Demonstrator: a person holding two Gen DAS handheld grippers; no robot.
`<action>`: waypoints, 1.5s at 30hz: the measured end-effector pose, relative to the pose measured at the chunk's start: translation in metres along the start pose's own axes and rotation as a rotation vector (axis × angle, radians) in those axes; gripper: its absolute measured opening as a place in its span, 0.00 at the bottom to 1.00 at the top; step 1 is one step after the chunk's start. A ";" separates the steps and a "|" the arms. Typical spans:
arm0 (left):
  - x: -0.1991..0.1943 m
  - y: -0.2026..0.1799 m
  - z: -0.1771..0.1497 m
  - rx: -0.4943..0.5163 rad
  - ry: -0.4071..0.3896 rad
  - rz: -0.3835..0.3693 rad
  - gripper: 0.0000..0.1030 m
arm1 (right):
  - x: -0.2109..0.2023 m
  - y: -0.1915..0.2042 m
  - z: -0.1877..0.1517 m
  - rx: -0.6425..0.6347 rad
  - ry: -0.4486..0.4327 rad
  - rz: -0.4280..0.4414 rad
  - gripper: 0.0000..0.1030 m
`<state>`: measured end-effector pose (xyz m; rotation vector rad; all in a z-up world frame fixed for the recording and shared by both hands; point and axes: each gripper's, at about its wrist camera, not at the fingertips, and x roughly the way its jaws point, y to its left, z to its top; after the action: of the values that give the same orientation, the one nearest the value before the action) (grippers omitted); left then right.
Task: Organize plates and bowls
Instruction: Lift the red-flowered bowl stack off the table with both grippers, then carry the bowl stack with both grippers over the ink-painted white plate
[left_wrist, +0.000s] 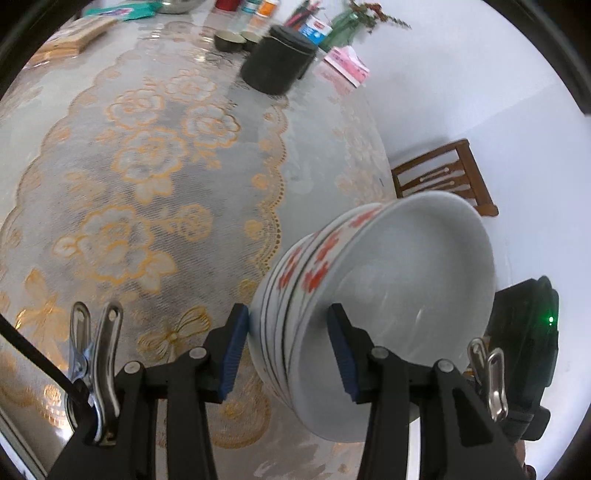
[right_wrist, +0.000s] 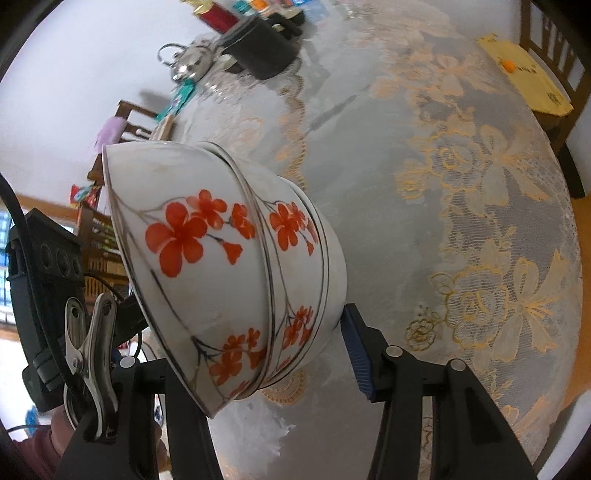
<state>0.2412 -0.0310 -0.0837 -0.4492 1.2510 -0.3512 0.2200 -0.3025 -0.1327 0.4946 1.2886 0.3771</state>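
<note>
Holding: stack of bowls (left_wrist: 369, 295), white with red blossoms, tilted on its side, lifted clear above the counter (left_wrist: 147, 166)
Left tongs (left_wrist: 288, 354): clamped across the stack's rims, one blue pad outside, one inside the innermost bowl
Right tongs (right_wrist: 258, 354): clamped on the stack of bowls, one pad against the bowl's foot, the other hidden behind the bowls
Counter: lace cloth with gold roses
Far end: black canister (left_wrist: 277, 62), two small dark cups (left_wrist: 229, 38), pink tissue pack (left_wrist: 347, 62), bottles, steel kettle (right_wrist: 188, 62)
Beside counter: wooden chair (left_wrist: 447, 177)
Yellow bag (right_wrist: 524, 77): lies on the counter's far edge, print unreadable
Writing: too blurred to read
</note>
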 end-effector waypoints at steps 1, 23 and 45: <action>-0.005 0.002 -0.004 0.000 -0.011 0.007 0.45 | 0.000 0.004 -0.001 -0.011 0.005 0.005 0.51; -0.095 0.050 -0.053 0.019 -0.079 0.045 0.45 | 0.011 0.100 -0.062 -0.129 -0.006 0.013 0.51; -0.178 0.136 -0.083 -0.030 -0.135 0.085 0.45 | 0.056 0.201 -0.095 -0.234 0.040 0.041 0.51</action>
<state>0.1129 0.1620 -0.0263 -0.4366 1.1414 -0.2266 0.1433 -0.0918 -0.0876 0.3165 1.2549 0.5670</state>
